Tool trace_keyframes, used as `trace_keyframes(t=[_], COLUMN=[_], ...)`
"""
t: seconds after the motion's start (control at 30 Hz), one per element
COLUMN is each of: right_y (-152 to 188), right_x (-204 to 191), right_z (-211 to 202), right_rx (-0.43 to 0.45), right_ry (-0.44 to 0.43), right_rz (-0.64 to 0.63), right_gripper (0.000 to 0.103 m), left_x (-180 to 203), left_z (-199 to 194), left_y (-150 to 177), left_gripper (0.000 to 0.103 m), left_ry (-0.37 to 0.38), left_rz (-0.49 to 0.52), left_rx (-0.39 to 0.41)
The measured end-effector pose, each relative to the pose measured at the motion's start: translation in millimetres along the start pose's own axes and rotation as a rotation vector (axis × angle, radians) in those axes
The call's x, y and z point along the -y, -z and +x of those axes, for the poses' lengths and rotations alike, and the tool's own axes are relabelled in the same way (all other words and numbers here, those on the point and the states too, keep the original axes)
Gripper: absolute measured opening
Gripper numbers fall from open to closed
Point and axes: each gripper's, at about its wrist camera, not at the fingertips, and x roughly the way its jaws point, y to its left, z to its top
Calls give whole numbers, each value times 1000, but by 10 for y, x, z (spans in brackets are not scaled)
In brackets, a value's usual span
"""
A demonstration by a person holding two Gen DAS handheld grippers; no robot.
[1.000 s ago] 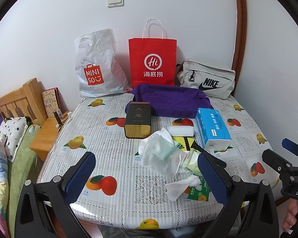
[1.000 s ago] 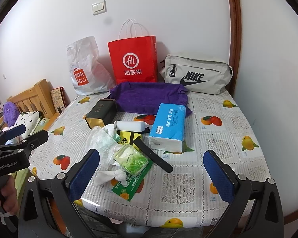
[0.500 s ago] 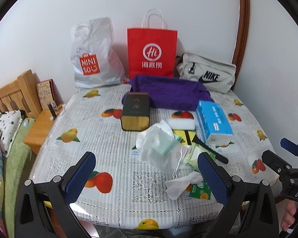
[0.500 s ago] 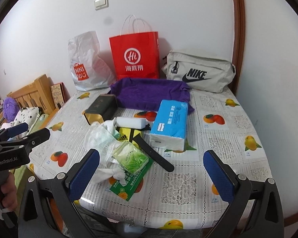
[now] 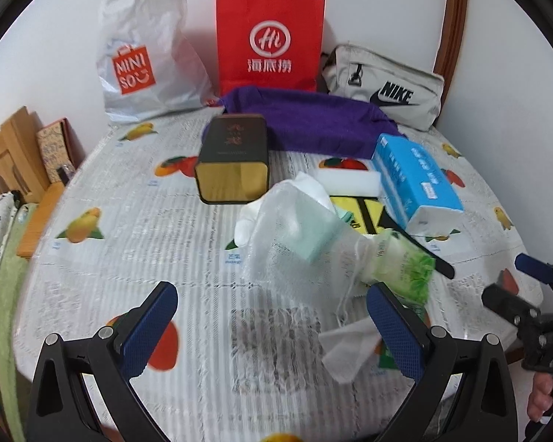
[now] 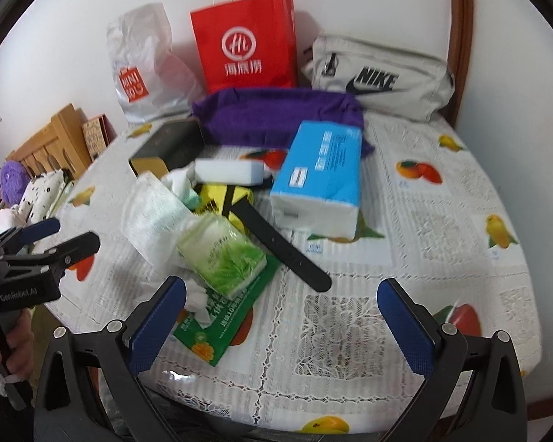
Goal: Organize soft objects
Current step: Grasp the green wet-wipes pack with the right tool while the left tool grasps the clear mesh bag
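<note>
The left gripper (image 5: 272,326) has its jaws spread wide and holds nothing; just ahead of its fingertips lies a white mesh pouch (image 5: 295,243), with a dark tin (image 5: 234,160) beyond it. The right gripper (image 6: 282,316) is likewise spread and holds nothing. Only its view shows the green tissue pack (image 6: 221,254) whole, just ahead of its left finger, lying on a flat green packet (image 6: 225,320), with the blue tissue box (image 6: 320,176) farther ahead.

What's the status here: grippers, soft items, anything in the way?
Left gripper open, empty, short of the mesh pouch. Right gripper open, empty, near the green tissue pack. Black strap lies beside that pack.
</note>
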Motion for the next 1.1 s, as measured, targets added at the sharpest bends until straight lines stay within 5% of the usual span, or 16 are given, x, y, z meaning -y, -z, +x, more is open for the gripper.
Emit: trace_keyframes(t=[0.5,0.63,0.97,1.1], right_y=[16,10,-62,-93], right_x=[17,24,-29,-106], right_z=[572,671,810,845], right_rx=[-97,-116,-122,-115], right_ry=[-44,-49,-70,-107], right_rz=[-8,-4,-2,-11], right_gripper=[103,103,102,102], left_x=[48,-11,-98,-166], left_z=[875,843,718,655], left_y=[25,97,93,84], left_gripper=[103,101,24,12], left_ry=[36,48,131,170], left_rz=[54,39,56,47], left_rx=[-98,-23,-9,-6])
